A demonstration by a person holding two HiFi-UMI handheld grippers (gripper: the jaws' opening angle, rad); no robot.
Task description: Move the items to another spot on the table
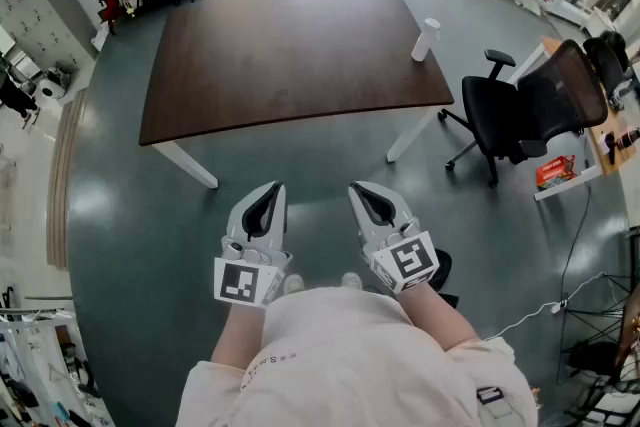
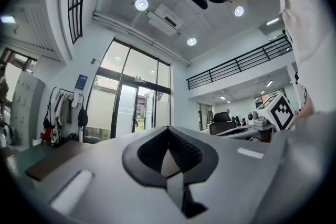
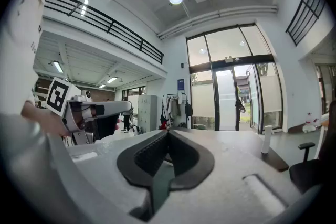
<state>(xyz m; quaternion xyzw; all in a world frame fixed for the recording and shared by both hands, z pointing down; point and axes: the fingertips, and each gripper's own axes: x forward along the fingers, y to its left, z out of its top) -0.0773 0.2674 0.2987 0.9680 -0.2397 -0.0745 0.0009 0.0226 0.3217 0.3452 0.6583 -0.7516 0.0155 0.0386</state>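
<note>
Left gripper [image 1: 269, 188], held about level above the grey-green floor [image 1: 120, 245]: jaws closed tip to tip, nothing between them, as its own view confirms [image 2: 168, 130]. Right gripper [image 1: 361, 187], just beside it and parallel: jaws likewise pressed together and empty [image 3: 167, 134]. Dark brown table [image 1: 280, 55], ahead of both grippers and well apart from them. White cylinder [image 1: 426, 39], upright on the table near its right edge, ahead and to the right of the right gripper, seen also in that gripper's view [image 3: 267, 139]. Black office chair [image 1: 520, 110], right of the table, beyond the right gripper.
</note>
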